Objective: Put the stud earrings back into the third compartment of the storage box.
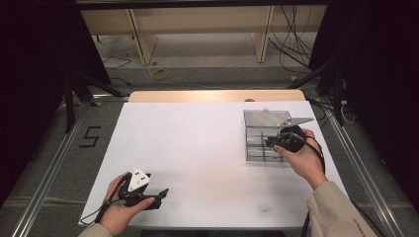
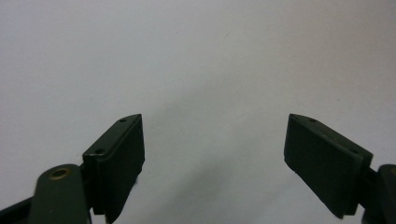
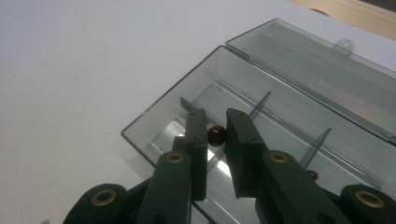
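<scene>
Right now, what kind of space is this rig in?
Likely a lab or recording bay: dark curtains around it, loose cables on the floor, a white-topped table in a metal rail frame.

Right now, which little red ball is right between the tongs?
The dark red bead at the tips of the right tongs, in the clear box. It sits in the gap between the jaws. The other bead lies off beside the right jaw.

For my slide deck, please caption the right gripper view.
Right gripper poised over an open clear compartment box, its jaws nearly closed around a small dark red bead.
</scene>
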`<state>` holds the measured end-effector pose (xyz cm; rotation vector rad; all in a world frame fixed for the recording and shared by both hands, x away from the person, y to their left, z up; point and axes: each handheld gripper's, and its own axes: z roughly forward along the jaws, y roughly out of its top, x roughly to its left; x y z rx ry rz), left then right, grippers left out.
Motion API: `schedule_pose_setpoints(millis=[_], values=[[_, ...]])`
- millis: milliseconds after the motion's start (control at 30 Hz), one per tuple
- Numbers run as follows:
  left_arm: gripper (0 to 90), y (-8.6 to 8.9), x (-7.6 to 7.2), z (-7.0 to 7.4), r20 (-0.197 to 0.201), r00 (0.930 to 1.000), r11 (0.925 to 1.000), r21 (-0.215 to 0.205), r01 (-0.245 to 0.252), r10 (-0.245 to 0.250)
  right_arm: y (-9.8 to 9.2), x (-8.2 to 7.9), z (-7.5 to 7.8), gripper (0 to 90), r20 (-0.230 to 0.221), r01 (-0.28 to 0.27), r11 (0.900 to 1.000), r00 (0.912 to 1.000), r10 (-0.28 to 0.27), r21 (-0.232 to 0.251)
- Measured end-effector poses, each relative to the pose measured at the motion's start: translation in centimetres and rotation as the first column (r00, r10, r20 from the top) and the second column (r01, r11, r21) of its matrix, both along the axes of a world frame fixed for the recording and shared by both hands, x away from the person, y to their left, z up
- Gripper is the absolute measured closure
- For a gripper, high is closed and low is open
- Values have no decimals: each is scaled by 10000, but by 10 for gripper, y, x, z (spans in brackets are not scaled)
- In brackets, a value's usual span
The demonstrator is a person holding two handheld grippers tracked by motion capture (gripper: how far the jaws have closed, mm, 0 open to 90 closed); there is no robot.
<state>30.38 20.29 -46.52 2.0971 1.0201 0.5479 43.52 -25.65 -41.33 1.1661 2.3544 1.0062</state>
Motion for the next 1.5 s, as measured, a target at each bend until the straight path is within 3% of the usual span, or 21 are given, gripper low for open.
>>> schedule_pose_setpoints(millis=[400, 733, 1500], values=[[200, 0, 0, 0, 32, 10000, 10000, -63, -62, 62, -16, 4, 0, 794, 243, 853, 9964, 9961, -852, -37], [199, 0, 0, 0, 5, 10000, 10000, -10, -33, 33, -28, 7, -1, 794, 482, 1677, 9858, 9847, -1678, 52], [199, 0, 0, 0, -3, 10000, 10000, 9, -24, 24, -41, 15, -6, 794, 676, 2524, 9674, 9651, -2531, 199]])
